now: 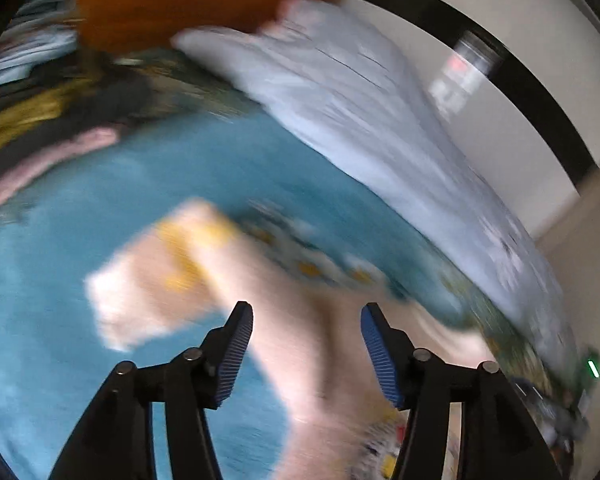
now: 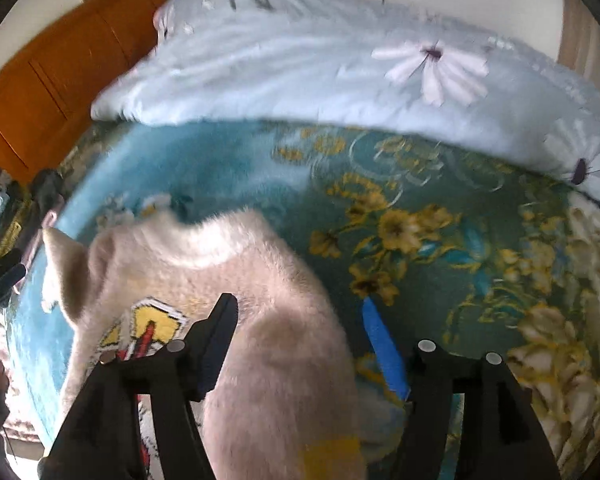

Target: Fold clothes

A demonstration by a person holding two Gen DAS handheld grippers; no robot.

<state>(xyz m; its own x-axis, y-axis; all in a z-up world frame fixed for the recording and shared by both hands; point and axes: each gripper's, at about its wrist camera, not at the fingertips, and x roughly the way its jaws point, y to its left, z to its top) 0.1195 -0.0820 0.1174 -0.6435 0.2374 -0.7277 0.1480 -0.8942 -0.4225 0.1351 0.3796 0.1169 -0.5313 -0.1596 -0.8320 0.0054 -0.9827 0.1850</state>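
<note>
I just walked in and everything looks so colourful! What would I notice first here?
First, the fluffy cream sweater with a yellow picture on it, lying on the blue flowered blanket right under both open claws, the left claw and the right claw. Behind it, along the far side of the bed, lies a puffy pale blue quilt with big white flowers, and an orange wooden headboard stands on the left.
</note>
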